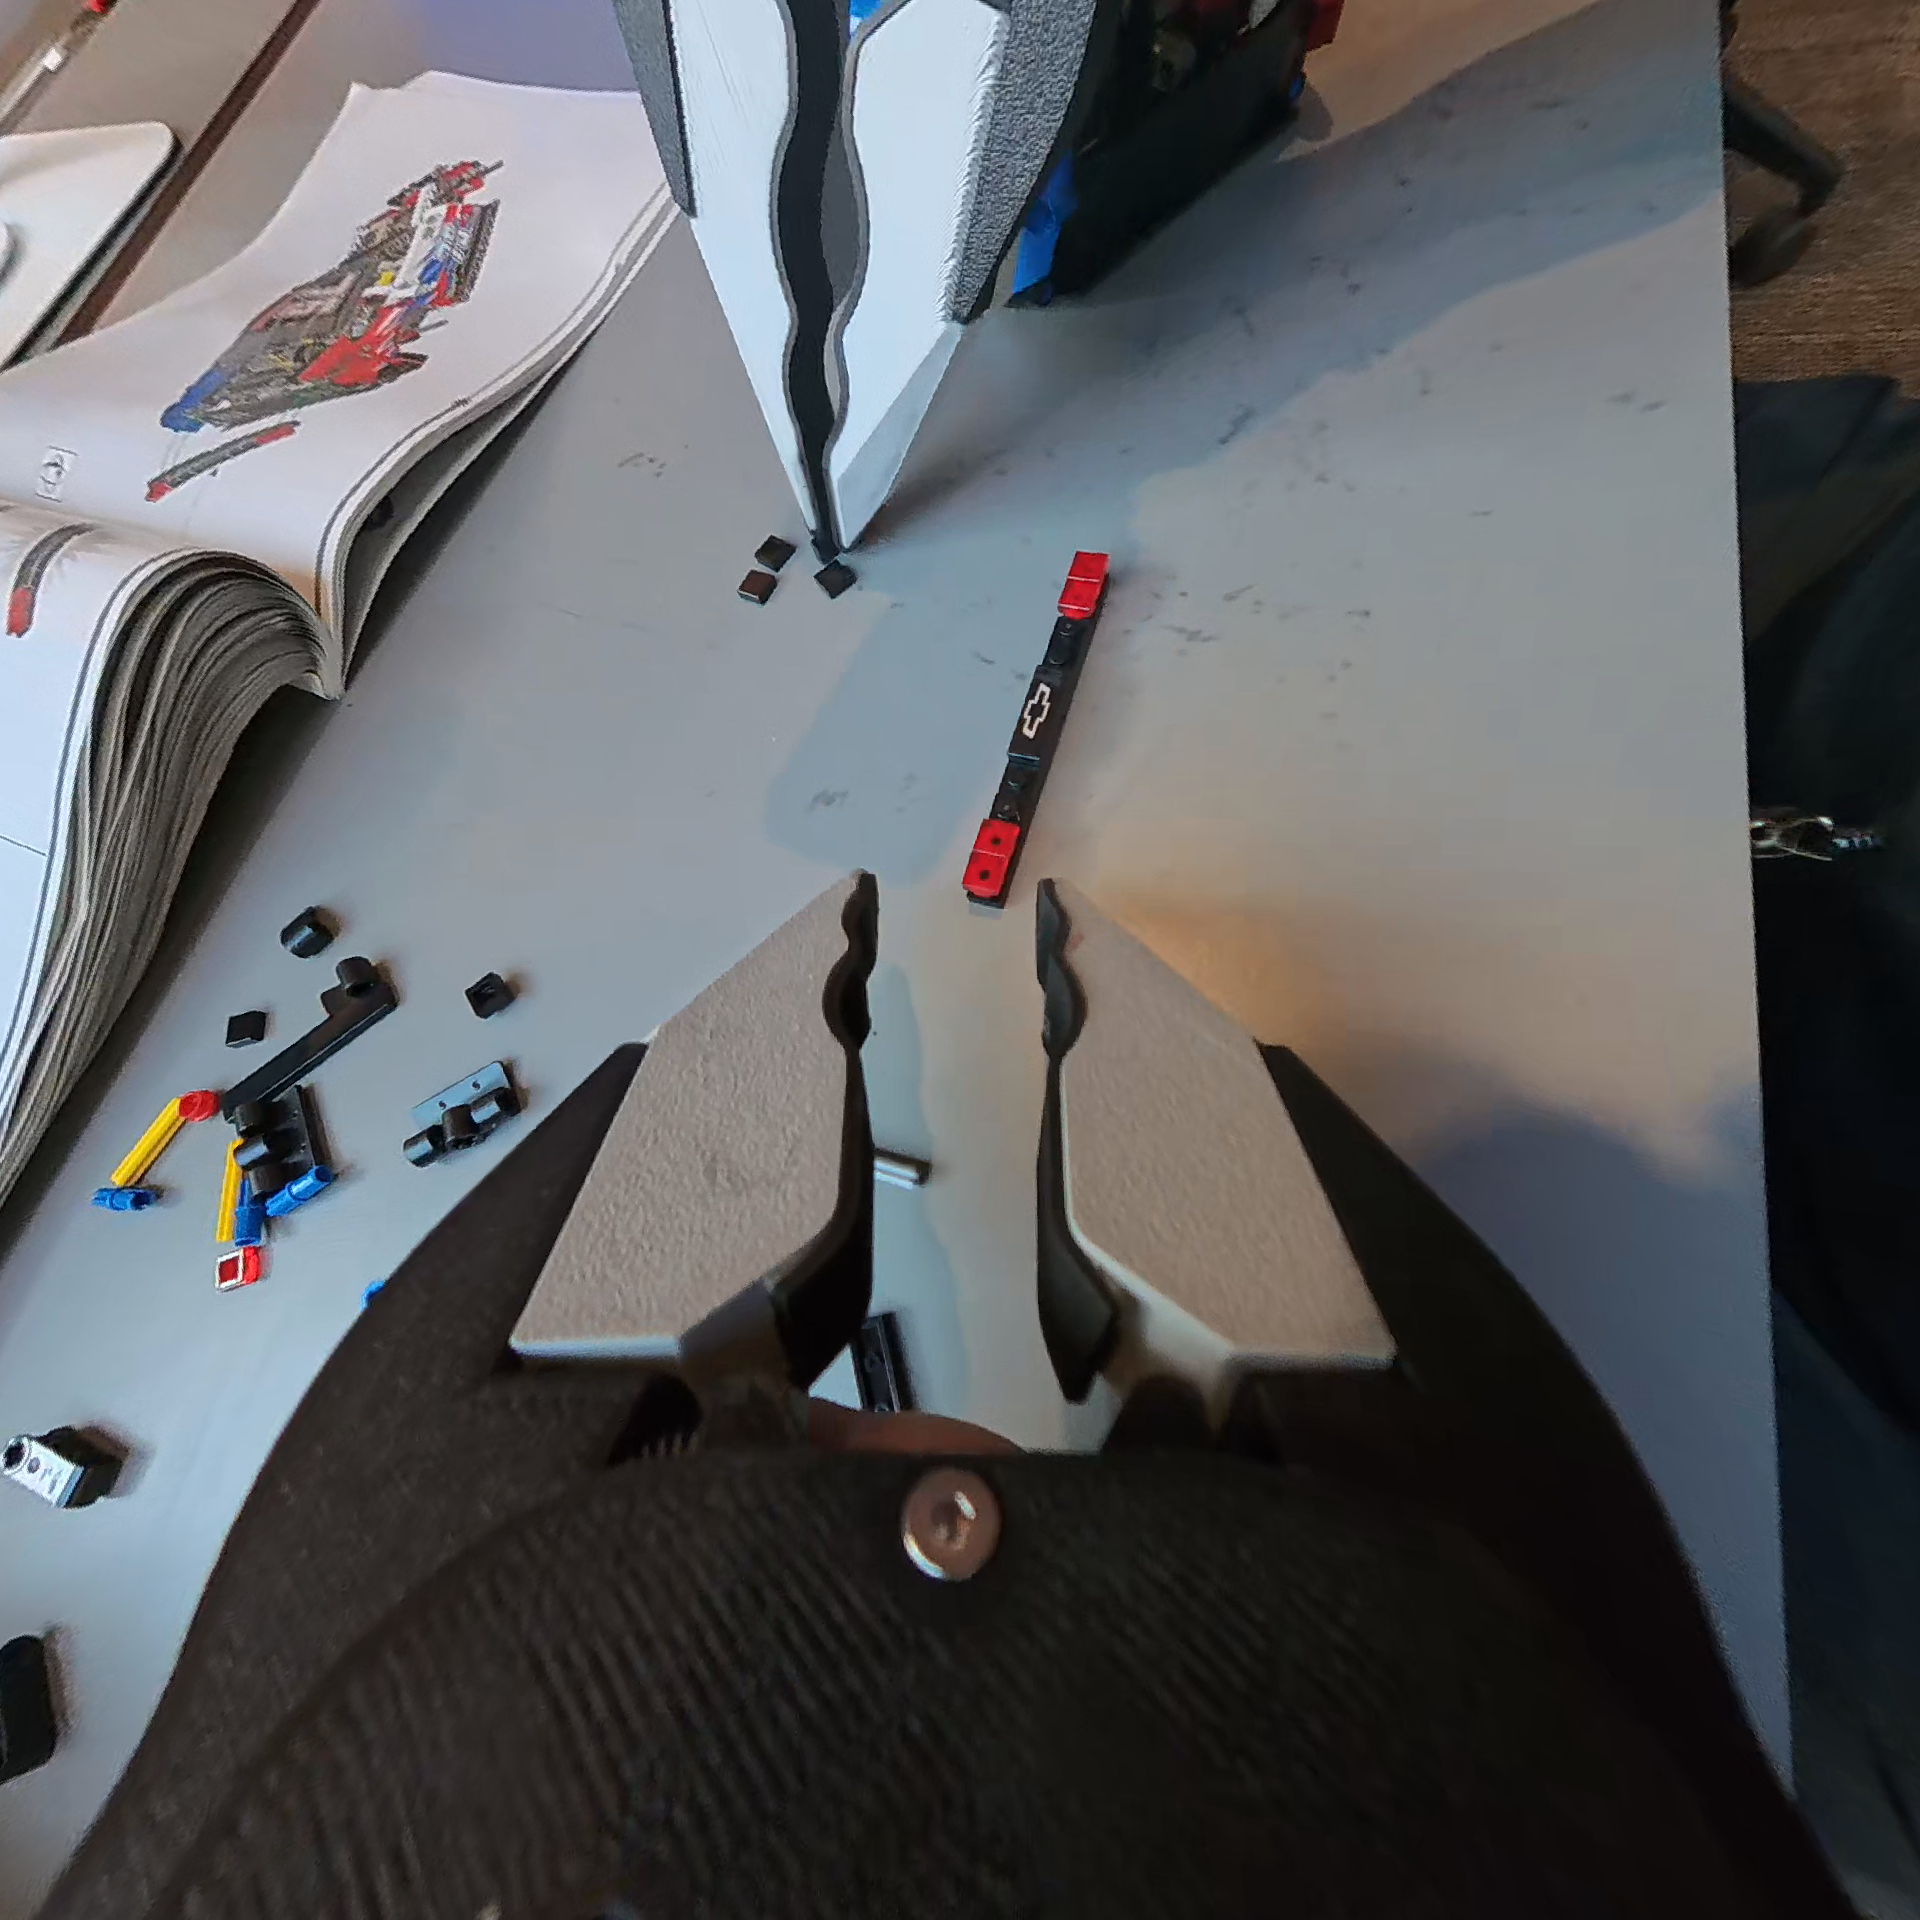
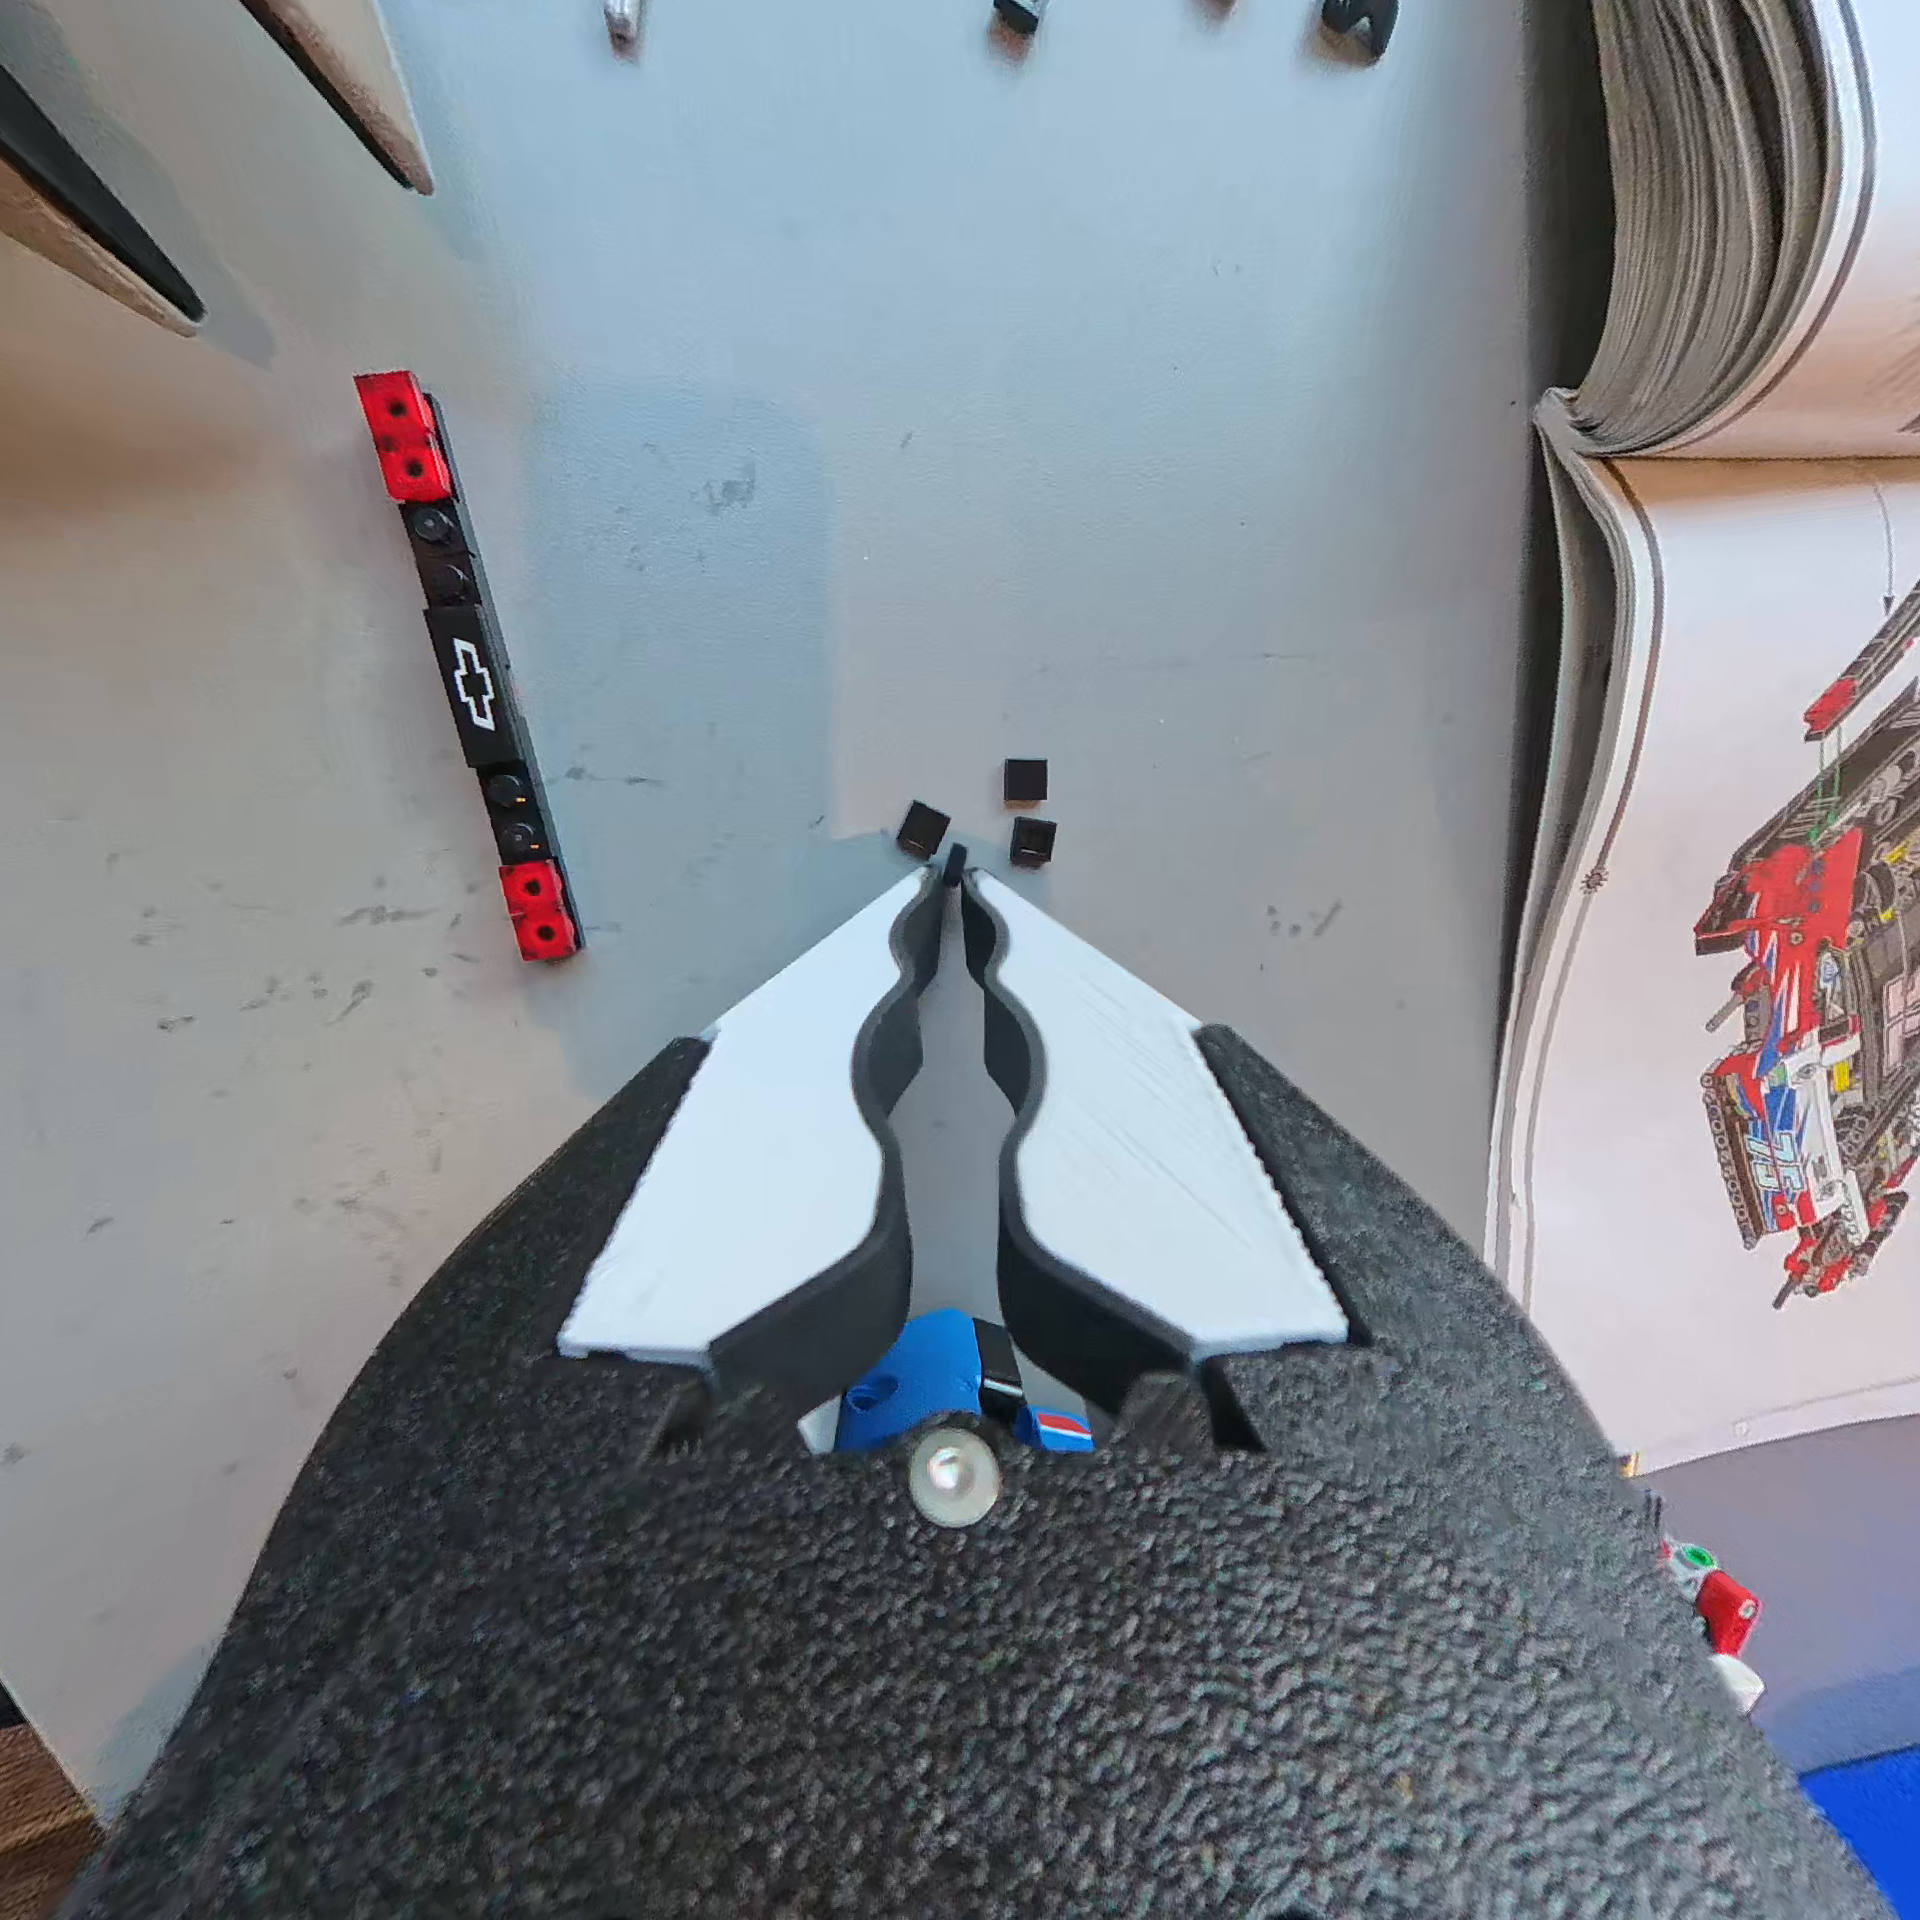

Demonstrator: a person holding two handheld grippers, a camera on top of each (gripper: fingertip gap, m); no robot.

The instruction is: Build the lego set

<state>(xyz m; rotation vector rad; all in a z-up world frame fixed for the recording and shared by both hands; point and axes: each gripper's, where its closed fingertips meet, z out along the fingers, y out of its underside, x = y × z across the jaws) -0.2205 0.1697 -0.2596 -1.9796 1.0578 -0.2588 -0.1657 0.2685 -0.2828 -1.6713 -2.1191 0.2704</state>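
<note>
Lego strip (image 2: pixel 470 665), black with red bricks at both ends, lay flat on the grey table (image 2: pixel 1143 416).

The right gripper (image 2: pixel 953 871) stood tip-down well to one side of it, jaws pinched on a small black tile (image 2: pixel 955 858), with three more black tiles (image 2: pixel 1025 780) just beside. The left gripper (image 1: pixel 956 894) hovered at the strip's near end, jaws apart and empty. Loose parts (image 1: pixel 270 1132) and the open instruction book (image 1: pixel 208 416) lay farther off.
</note>
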